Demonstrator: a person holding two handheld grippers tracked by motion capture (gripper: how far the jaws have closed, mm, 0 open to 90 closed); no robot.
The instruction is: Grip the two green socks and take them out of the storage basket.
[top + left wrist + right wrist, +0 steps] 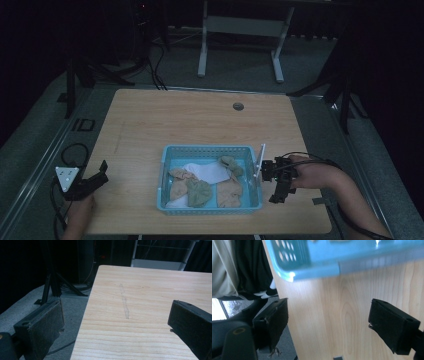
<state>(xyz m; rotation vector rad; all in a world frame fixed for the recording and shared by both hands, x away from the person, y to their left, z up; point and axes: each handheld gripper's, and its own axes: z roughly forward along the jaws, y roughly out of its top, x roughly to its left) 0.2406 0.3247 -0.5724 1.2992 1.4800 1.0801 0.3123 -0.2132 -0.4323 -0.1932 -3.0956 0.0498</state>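
A light blue plastic basket [210,148] sits at the front middle of the wooden table [200,117]. It holds several crumpled cloths: a white one [207,170], a green one [199,192], tan ones [230,195]. My right gripper [270,182] is just right of the basket, open and holding nothing. In the right gripper view its jaws [329,315] stand wide apart over bare wood, with the basket's corner [312,267] just beyond. My left gripper [103,172] rests at the table's left front edge, open. Its jaws [117,322] straddle that edge of the table [150,290].
A round cable hole [238,106] lies near the table's far edge. A faint scratch [124,302] marks the wood ahead of the left gripper. Black stand legs [53,285] and cables lie on the floor at left. A white desk frame [240,25] stands behind.
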